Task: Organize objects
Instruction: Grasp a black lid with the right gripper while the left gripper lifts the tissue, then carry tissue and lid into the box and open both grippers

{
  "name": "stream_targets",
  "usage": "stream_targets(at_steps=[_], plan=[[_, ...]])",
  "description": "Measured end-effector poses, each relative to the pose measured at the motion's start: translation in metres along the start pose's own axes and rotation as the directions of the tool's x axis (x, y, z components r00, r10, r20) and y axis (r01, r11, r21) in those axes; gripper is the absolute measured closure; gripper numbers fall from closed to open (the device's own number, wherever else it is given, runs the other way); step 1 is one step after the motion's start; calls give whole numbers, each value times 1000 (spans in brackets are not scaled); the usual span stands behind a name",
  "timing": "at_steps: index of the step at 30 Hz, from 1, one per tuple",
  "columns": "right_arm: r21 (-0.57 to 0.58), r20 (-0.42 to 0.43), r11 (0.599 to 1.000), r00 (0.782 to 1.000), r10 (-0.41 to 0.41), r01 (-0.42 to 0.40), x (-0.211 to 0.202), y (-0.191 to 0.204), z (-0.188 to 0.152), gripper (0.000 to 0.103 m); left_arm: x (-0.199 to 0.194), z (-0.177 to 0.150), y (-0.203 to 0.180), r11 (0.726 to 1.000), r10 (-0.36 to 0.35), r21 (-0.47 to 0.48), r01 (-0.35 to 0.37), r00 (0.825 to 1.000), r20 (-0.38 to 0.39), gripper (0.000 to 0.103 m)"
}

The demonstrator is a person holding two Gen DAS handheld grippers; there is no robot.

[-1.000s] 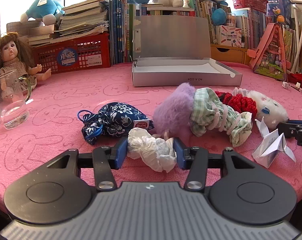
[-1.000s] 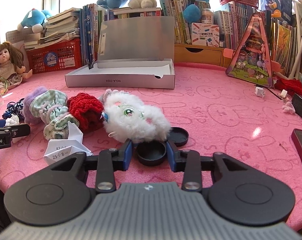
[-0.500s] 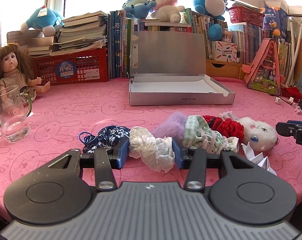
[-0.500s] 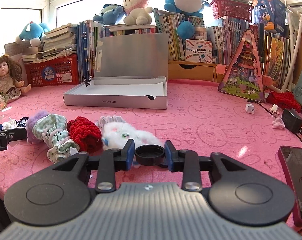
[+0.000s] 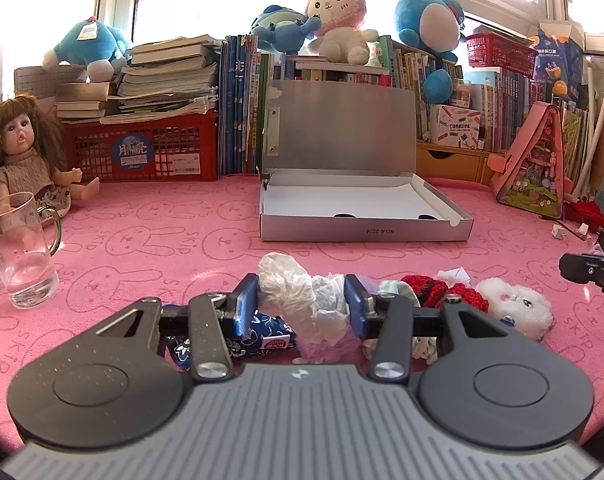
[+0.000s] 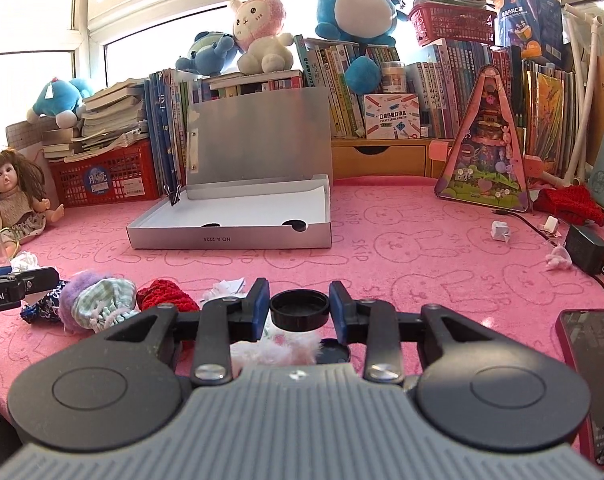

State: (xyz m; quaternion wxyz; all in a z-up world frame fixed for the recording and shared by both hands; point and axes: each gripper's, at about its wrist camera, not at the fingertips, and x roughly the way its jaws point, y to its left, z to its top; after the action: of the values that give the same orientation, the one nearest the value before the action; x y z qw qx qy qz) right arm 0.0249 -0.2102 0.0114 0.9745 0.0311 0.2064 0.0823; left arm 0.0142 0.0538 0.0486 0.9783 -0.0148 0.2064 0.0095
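My left gripper (image 5: 302, 304) is shut on a crumpled white scrunchie (image 5: 302, 300) and holds it above the pink table. Below it lie a navy floral pouch (image 5: 258, 336), a purple fluffy scrunchie, a green checked scrunchie (image 5: 395, 290), a red knitted scrunchie (image 5: 437, 290) and a white plush toy (image 5: 515, 308). My right gripper (image 6: 300, 306) is shut on a black round lid (image 6: 300, 309), lifted above the table. A second black lid (image 6: 333, 352) lies under it. The open silver box (image 5: 361, 216) stands ahead, also in the right wrist view (image 6: 230, 236).
A glass mug (image 5: 20, 252) and a doll (image 5: 22, 160) are at the left. A phone (image 6: 593, 376), a black adapter (image 6: 587, 248) with cable and a pink triangular toy case (image 6: 487, 152) are at the right. Books, a red crate (image 5: 142, 148) and plush toys line the back.
Both grippers have risen from the table with their loads, the left with the white scrunchie, the right with the black lid. The silver box now appears closer in both views.
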Motion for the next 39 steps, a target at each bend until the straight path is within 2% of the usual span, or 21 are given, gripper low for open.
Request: stream_targets(at_steps=[9,15,22,28,31,34,39], plan=[[82,-39,996,998,49,-45,26,-10,28,66,28,22,-5,999,-30,-9,30,1000,-6,51],[136,-93,988,992,90,-77,61,-21,42,66,63,37,-3,999,-41,-37,40,998,-39,51],[266,-153,959,978,143,-99,106,-42,58,66,97,57,-3,998,-42,-45,40,998,-56,51],[300,-161,948,974,160,-106,134,-49,79,66,127,81,-4,997,-55,-49,52,996,-69,51],[311,-156,943,973,171,-116,148,-49,92,66,147,95,-1,995,-72,-80,65,993,-97,51],[337,-174,932,964,201,-134,167,-49,100,66,163,102,0,993,-76,-102,64,991,-110,51],[380,-200,912,948,246,-157,195,-40,99,66,191,109,-4,997,-41,-72,33,993,-114,51]])
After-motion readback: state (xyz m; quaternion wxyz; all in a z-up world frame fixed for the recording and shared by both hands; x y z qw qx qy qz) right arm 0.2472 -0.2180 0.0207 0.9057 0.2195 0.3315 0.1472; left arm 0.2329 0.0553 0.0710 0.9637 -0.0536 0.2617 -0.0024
